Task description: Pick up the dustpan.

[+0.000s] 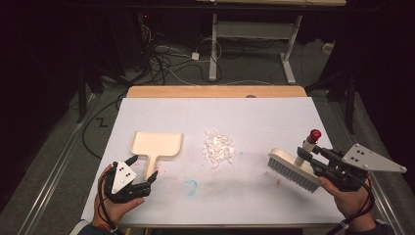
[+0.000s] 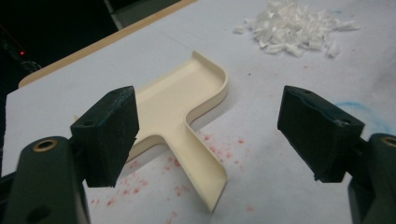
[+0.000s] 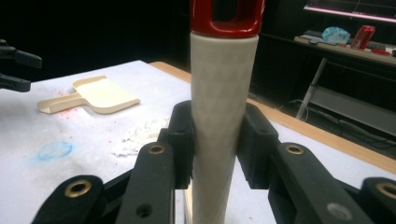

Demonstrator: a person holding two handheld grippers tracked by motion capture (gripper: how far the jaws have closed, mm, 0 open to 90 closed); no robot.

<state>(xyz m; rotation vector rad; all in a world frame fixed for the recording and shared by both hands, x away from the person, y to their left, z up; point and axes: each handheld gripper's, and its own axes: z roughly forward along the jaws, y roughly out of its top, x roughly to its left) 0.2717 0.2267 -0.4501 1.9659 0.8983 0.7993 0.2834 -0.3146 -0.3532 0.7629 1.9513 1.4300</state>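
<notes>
Brush (image 1: 289, 169): your right hand-held gripper (image 1: 307, 153) clamps its handle, near the table's (image 1: 274, 112) right edge.
Dustpan (image 1: 155, 146): your left hand-held gripper (image 1: 143, 169) gapes at its handle.

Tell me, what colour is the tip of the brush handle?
Red; the brush handle tip shows best in the right gripper view.

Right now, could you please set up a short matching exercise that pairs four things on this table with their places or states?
Things:
1. dustpan
2. brush
3. white scraps
4. left hand-held gripper

Places or states:
A. heaped loose near the middle of the table
B. handle clamped in the right hand-held gripper
C. jaws wide open, nothing between the pads
D. lying flat on the left part of the table, unheld

Pairs: 1-D, 2-B, 3-A, 4-C
</notes>
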